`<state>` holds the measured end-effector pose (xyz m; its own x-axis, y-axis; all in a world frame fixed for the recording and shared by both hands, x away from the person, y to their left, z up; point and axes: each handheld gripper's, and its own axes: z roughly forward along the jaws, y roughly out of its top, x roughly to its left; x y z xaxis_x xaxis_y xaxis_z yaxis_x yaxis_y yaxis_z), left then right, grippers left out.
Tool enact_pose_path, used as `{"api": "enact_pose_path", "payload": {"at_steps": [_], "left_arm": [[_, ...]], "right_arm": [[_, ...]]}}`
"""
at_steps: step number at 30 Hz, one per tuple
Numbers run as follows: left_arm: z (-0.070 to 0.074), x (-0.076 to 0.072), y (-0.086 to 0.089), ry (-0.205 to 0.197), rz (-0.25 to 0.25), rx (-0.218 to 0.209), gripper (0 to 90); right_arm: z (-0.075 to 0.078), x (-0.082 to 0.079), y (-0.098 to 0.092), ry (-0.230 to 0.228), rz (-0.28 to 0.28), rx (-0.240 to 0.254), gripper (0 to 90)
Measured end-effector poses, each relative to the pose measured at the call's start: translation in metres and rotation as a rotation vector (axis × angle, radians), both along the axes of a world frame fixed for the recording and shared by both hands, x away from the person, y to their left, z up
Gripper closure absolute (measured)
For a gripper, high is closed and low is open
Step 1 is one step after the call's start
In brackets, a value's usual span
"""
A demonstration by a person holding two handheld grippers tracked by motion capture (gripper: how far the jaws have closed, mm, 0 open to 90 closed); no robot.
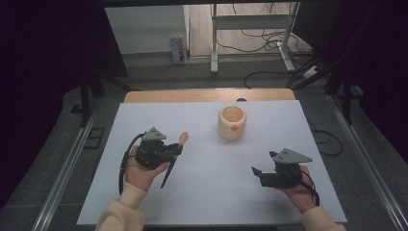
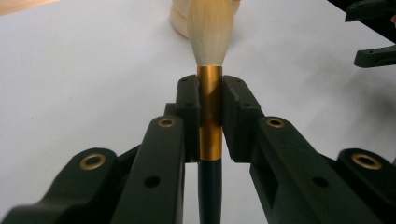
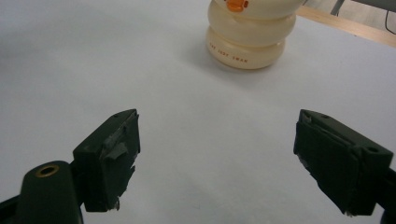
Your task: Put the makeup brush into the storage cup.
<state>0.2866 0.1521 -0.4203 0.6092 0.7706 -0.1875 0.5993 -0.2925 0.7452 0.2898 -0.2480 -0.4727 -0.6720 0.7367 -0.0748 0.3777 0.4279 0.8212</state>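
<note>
A brush (image 2: 209, 56) with pale bristles, a gold ferrule and a dark handle is clamped in the left gripper (image 1: 179, 150), the jaws pressed against the ferrule from both sides. In the high view the bristle tip is raised above the white sheet (image 1: 211, 192) and the dark handle slants down towards the person. The right gripper (image 3: 217, 158) is held over the sheet with its jaws spread wide and nothing between them. A cream cup (image 1: 232, 122) with a ribbed body and an orange mark is stood upright near the far middle of the sheet, well apart from both grippers. The brush is judged light and stiff along its handle, with soft bristles that would splay if pinched. The smooth ferrule may slip, so the firm hold there, clear of the bristles, is judged sensible
</note>
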Motion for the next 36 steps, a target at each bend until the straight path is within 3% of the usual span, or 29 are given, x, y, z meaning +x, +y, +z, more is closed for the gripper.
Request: {"api": "enact_pose_path", "payload": {"at_steps": [36], "left_arm": [[0.005, 0.010, -0.022, -0.015, -0.052, -0.009, 78.3]], "right_arm": [[-0.002, -0.002, 0.033, 0.007, 0.046, 0.021, 14.8]]}}
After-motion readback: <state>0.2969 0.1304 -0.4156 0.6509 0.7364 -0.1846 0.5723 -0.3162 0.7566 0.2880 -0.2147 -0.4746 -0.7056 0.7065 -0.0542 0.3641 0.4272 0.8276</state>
